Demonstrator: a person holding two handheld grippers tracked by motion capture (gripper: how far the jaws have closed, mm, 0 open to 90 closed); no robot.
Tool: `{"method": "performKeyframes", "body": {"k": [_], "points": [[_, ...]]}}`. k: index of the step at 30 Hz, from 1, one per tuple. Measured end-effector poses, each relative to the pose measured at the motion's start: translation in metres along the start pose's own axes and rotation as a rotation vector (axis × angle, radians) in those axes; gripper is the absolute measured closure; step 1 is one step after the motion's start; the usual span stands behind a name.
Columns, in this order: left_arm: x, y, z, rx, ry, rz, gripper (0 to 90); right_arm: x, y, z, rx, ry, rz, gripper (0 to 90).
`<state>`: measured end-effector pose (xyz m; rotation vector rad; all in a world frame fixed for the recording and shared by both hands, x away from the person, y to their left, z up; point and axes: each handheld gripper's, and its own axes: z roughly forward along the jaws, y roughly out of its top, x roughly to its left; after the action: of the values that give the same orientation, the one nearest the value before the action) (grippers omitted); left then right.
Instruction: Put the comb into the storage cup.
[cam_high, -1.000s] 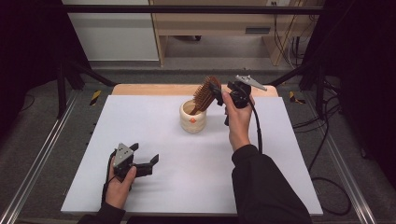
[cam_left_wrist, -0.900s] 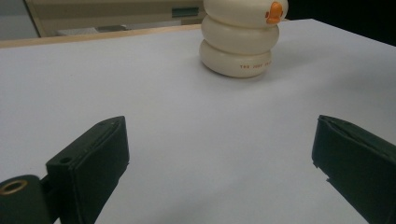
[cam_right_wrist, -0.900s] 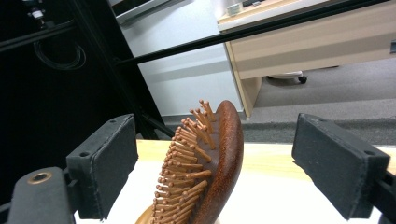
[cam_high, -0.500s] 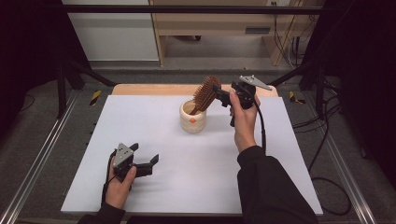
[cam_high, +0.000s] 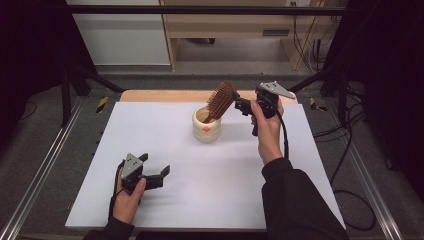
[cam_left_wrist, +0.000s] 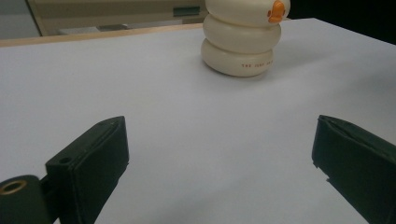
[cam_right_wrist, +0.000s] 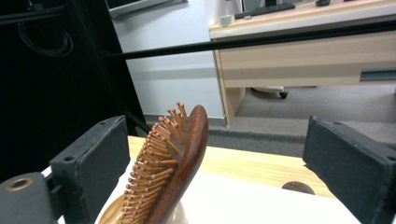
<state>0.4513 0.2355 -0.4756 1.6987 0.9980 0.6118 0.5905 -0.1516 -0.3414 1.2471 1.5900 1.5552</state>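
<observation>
The wooden paddle hairbrush (cam_high: 220, 99) stands handle-down, leaning, in the cream ringed cup (cam_high: 206, 129) at upper centre of the high view; it looks light, stiff and smooth-backed, best gripped across the head's edges. The right hand-held gripper (cam_high: 243, 106) has just been opening, its jaws spread around the head without pressing. The left hand-held gripper (cam_high: 159, 176) rests spread on the bench (cam_high: 300, 150); the cup's small red lettering begins "THE", the rest unreadable.

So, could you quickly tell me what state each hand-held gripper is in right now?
Left hand-held gripper: open, holding nothing, low over the white table.
Right hand-held gripper: open, jaws just widened; the hairbrush stands free in the cup.
</observation>
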Motion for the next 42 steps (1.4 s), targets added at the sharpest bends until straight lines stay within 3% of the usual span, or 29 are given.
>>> {"method": "performKeyframes", "body": {"k": [15,31,42], "points": [[0.002,0.000,-0.001,-0.005,0.002,-0.010,3.7,-0.003,0.001,-0.014,-0.052,-0.024,-0.072,5.6],[0.013,0.001,-0.009,-0.037,0.019,-0.033,3.4,-0.015,0.002,-0.038,-0.091,-0.029,-0.110,4.9],[0.022,0.001,-0.017,-0.058,0.047,-0.053,2.9,-0.012,0.006,-0.057,-0.101,0.005,-0.160,4.4]]}}
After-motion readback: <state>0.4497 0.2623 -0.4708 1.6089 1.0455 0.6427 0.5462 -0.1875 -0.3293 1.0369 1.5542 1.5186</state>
